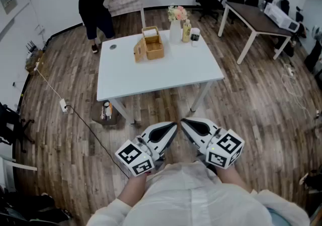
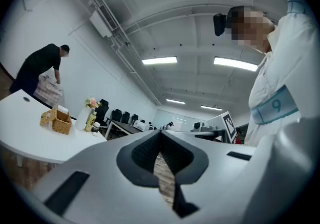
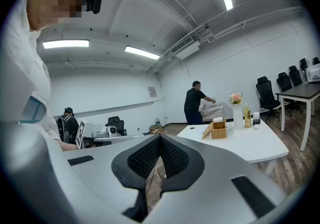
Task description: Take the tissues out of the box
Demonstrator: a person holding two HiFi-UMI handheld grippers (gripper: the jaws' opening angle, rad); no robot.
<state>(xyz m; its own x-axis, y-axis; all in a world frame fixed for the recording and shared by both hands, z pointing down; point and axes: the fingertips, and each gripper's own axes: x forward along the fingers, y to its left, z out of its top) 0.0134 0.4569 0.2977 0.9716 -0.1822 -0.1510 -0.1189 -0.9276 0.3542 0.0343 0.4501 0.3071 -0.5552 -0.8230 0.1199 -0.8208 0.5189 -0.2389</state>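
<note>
2 tools, the left hand-held gripper (image 1: 171,128) and the right hand-held gripper (image 1: 187,124), are clenched on nothing and held close to the body. That fits a start: the tissue box (image 1: 152,43) stands well apart on the tabletop (image 1: 166,76), not yet approached.

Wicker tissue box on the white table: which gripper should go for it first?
Left gripper, marginally: the wicker box sits left of centre. It and the right gripper are shut, empty, well short of the table.
</note>
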